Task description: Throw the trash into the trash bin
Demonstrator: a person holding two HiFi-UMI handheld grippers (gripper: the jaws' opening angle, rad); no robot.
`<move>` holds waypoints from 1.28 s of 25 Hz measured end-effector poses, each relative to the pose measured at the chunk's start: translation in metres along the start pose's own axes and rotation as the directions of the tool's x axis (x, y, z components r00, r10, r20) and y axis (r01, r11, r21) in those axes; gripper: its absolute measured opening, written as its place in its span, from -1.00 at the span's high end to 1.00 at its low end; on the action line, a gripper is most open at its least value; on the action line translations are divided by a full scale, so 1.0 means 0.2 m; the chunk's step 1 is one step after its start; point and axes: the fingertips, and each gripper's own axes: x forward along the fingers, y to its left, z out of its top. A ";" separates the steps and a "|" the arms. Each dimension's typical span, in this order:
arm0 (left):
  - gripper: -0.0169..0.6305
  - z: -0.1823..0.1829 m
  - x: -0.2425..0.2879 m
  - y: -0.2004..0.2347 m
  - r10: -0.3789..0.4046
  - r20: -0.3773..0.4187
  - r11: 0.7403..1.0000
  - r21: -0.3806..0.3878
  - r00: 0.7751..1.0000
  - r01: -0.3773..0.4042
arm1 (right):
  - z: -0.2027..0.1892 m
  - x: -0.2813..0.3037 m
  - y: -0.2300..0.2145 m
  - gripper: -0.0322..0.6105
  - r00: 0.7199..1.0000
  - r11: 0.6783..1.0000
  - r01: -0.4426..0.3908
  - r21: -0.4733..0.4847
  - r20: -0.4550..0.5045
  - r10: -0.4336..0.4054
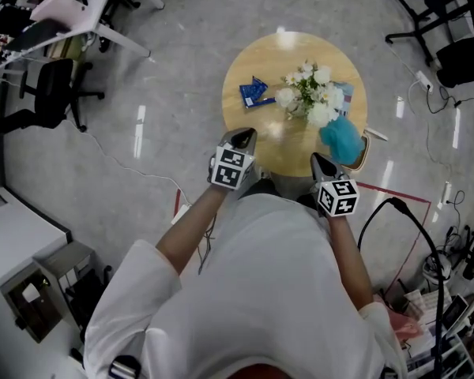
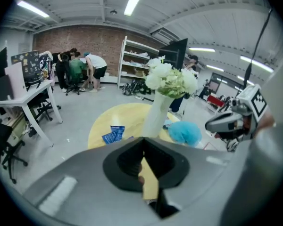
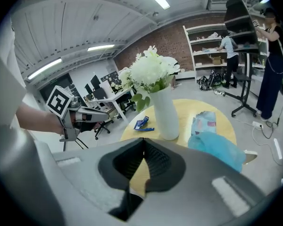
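**Near: grippers.**
- Left gripper point(image 1: 242, 136): jaws pressed fully together with nothing between them. It hangs over the near left edge of the table point(image 1: 257, 133).
- Right gripper point(image 1: 319, 161): jaws likewise closed and empty, at the near right edge of the table.

**Middle: table top.**
- A round wooden top, with all items well apart from both grippers.
- Blue puff point(image 1: 342, 137): a fluffy teal bundle at the near right rim, the item closest to the right gripper (likely trash).
- Blue wrapper point(image 1: 255, 93): a crumpled packet lying flat on the left half. This is the plainest piece of trash.
- Vase of white flowers point(image 1: 308, 97): upright at the centre, between the wrapper and the puff.
- Pale packet point(image 1: 346, 93): flat, just right of the vase and partly hidden by the blooms.

**Far: floor and surroundings.**
- Desk point(image 1: 71, 10) and office chair point(image 1: 51, 93) at the far left.
- No trash bin can be picked out with certainty.

**Step in hand (judged).** This is the approach, and no trash has been picked up yet.

**Next move calls for:**
- opening a pair of jaws;
- lowering them onto the wrapper or the puff;
- keeping clear of the vase, which could tip.
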 end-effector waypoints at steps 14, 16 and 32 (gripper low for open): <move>0.92 -0.01 0.12 0.18 0.026 -0.028 1.000 -0.001 0.999 -0.026 | 0.05 0.13 0.04 0.90 0.996 0.998 -0.060 -0.035 -0.061 0.058; 0.91 -0.02 0.14 0.21 0.029 -0.038 1.000 0.002 0.999 -0.029 | 0.06 0.15 0.05 0.90 0.995 0.996 -0.072 -0.043 -0.071 0.069; 0.66 -0.15 0.39 0.33 -0.002 -0.146 0.996 0.083 0.989 0.014 | 0.01 0.27 0.06 0.90 0.991 0.997 -0.077 -0.011 -0.113 0.075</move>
